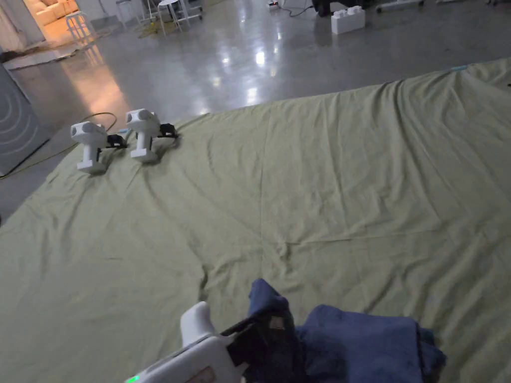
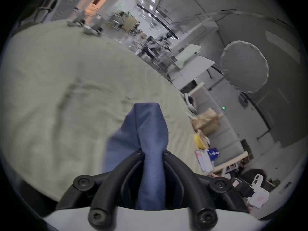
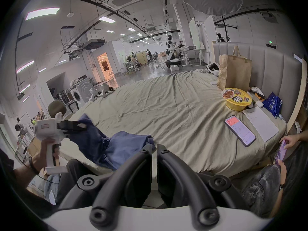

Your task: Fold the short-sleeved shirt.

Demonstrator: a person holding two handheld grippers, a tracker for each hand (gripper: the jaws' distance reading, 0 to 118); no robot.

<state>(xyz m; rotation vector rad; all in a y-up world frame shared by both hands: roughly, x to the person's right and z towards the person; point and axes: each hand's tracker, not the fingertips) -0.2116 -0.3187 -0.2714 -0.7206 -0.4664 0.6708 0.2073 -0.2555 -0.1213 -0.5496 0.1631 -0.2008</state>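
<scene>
A crumpled dark blue short-sleeved shirt (image 1: pixel 359 344) lies at the near edge of a bed with an olive sheet (image 1: pixel 324 189). My left gripper (image 1: pixel 272 324) is shut on a bunched part of the shirt and holds it lifted above the sheet. In the left gripper view the blue cloth (image 2: pixel 146 126) runs up between both jaws of that gripper (image 2: pixel 153 152). My right gripper (image 3: pixel 154 149) hovers over the bed's near edge, jaws closed together with nothing between them, just right of the shirt (image 3: pixel 120 144). The left gripper (image 3: pixel 81 126) and the hand holding it appear at the left there.
Two spare white grippers (image 1: pixel 90 144) (image 1: pixel 144 134) stand at the sheet's far left corner. Near the padded headboard (image 3: pixel 266 64) lie a phone (image 3: pixel 240 130), a white pad (image 3: pixel 261 126), a yellow bowl (image 3: pixel 236 99) and a paper bag (image 3: pixel 235 73). Another person's hands (image 3: pixel 281 151) hold a phone at right.
</scene>
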